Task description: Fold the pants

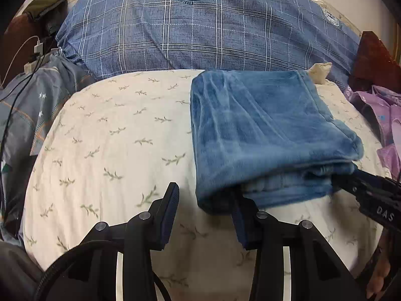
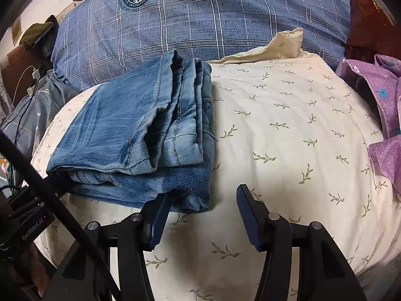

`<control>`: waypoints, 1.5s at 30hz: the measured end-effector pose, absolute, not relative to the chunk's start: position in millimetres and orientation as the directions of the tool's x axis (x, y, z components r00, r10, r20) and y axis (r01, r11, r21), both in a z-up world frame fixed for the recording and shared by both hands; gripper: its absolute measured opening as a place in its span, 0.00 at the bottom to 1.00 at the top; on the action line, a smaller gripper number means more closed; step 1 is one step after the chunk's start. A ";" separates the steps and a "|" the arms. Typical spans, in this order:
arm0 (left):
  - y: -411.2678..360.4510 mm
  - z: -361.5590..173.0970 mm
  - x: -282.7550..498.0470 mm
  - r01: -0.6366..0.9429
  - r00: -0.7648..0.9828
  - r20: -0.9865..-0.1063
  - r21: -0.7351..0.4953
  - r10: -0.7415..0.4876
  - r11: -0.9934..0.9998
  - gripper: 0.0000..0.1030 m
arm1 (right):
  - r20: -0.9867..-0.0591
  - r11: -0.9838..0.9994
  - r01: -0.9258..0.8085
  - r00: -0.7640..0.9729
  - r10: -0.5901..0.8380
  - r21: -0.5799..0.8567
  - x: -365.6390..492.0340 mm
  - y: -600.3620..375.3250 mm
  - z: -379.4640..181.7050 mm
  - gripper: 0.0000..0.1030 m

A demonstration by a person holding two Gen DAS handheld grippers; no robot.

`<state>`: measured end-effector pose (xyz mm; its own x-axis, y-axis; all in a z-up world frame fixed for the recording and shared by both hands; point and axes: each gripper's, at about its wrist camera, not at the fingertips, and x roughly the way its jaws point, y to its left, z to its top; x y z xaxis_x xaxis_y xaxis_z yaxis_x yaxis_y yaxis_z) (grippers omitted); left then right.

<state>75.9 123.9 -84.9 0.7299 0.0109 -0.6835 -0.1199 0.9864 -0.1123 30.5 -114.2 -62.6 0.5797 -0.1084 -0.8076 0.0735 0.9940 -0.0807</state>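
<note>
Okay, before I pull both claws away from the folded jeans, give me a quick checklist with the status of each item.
1. Left claw open: ok, fingers spread wide.
2. Right claw open: ok, fingers spread wide.
3. Jeans folded into a stack: ok, layers sit in a compact bundle on the leaf-print cover.
4. Fabric free of the left claw: cannot tell, its right finger is tucked under the near edge.
5. Fabric free of the right claw: cannot tell, its left finger meets the bottom layers.
6. Top layer tidy: not ok, hems on the right side gape unevenly.
</note>
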 end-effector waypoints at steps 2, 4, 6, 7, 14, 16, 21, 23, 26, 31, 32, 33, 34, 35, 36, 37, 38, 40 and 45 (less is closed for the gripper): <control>124.1 -82.0 78.9 -0.118 0.734 -0.679 -0.110 0.012 0.987 0.38 | -0.807 0.992 0.074 0.577 -0.124 -0.099 30.3 -112.3 -62.6 0.52; 124.4 -80.7 81.5 -0.102 0.734 -0.679 -0.127 -0.011 0.987 0.30 | -0.802 0.988 0.070 0.578 -0.152 -0.136 30.4 -109.4 -62.0 0.45; 120.7 -82.9 84.1 -0.101 0.722 -0.692 -0.116 -0.008 0.988 0.23 | -0.805 0.989 0.069 0.575 -0.146 -0.130 31.0 -110.4 -61.9 0.35; 118.3 -83.9 85.6 -0.103 0.715 -0.699 -0.101 0.003 0.989 0.20 | -0.810 0.992 0.066 0.572 -0.129 -0.111 31.1 -111.6 -61.9 0.30; 114.8 -81.6 91.4 -0.144 0.697 -0.715 -0.068 0.053 0.987 0.15 | -0.811 0.993 0.050 0.574 -0.113 -0.103 31.8 -108.3 -63.3 0.20; 115.2 -80.2 90.3 -0.147 0.696 -0.716 -0.074 0.050 0.986 0.13 | -0.811 0.994 0.050 0.574 -0.112 -0.102 32.5 -108.6 -63.8 0.18; 114.8 -79.6 88.9 -0.154 0.691 -0.720 -0.061 0.063 0.986 0.09 | -0.809 0.993 0.046 0.577 -0.113 -0.106 32.9 -108.5 -64.4 0.17; 116.2 -79.3 88.8 -0.155 0.688 -0.723 -0.064 0.061 0.986 0.09 | -0.808 0.993 0.047 0.578 -0.114 -0.106 32.5 -108.0 -64.5 0.17; 116.4 -78.5 89.0 -0.155 0.688 -0.723 -0.065 0.061 0.986 0.09 | -0.807 0.993 0.046 0.579 -0.117 -0.111 33.0 -107.2 -64.9 0.17; 117.3 -76.8 87.6 -0.150 0.686 -0.726 -0.069 0.054 0.986 0.09 | -0.812 0.994 0.039 0.574 -0.108 -0.105 33.6 -108.7 -65.6 0.17; 118.5 -74.9 86.0 -0.147 0.684 -0.728 -0.076 0.046 0.986 0.09 | -0.815 0.995 0.032 0.572 -0.099 -0.099 33.6 -109.3 -64.7 0.18; 120.5 -71.8 83.1 -0.141 0.681 -0.731 -0.091 0.030 0.986 0.09 | -0.817 0.995 0.030 0.569 -0.091 -0.090 32.4 -111.0 -61.5 0.18; 123.5 -68.7 79.7 -0.134 0.679 -0.734 -0.111 0.009 0.985 0.10 | -0.822 0.996 0.034 0.563 -0.086 -0.081 31.2 -112.9 -59.3 0.26; 128.6 -64.3 74.6 -0.126 0.672 -0.740 -0.148 -0.025 0.981 0.13 | -0.833 0.997 0.038 0.548 -0.076 -0.066 30.0 -115.9 -57.7 0.33; 133.9 -59.8 70.8 -0.122 0.668 -0.743 -0.177 -0.051 0.977 0.16 | -0.841 0.998 0.040 0.538 -0.054 -0.038 27.5 -119.9 -55.2 0.48; 139.2 -54.6 66.7 -0.113 0.668 -0.740 -0.207 -0.079 0.972 0.22 | -0.842 0.999 0.037 0.539 -0.019 0.001 23.0 -124.4 -50.9 0.56; 144.3 -47.6 61.9 -0.104 0.676 -0.730 -0.230 -0.101 0.968 0.31 | -0.839 0.999 0.029 0.544 0.011 0.032 18.4 -128.4 -45.1 0.56; 156.8 -28.7 55.0 -0.107 0.708 -0.700 -0.232 -0.090 0.967 0.40 | -0.832 0.998 0.029 0.553 0.033 0.059 12.6 -134.7 -33.0 0.57; 183.1 1.8 81.2 -0.093 0.723 -0.673 -0.320 -0.157 0.943 0.50 | -0.789 0.982 -0.031 0.590 0.169 0.187 28.5 -143.6 5.3 0.74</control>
<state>81.2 183.1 1.8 0.7229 -0.1572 -0.6728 -0.0931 0.9427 -0.3204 28.5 -143.6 5.3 0.5904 0.1687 -0.7893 -0.0308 0.9819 0.1868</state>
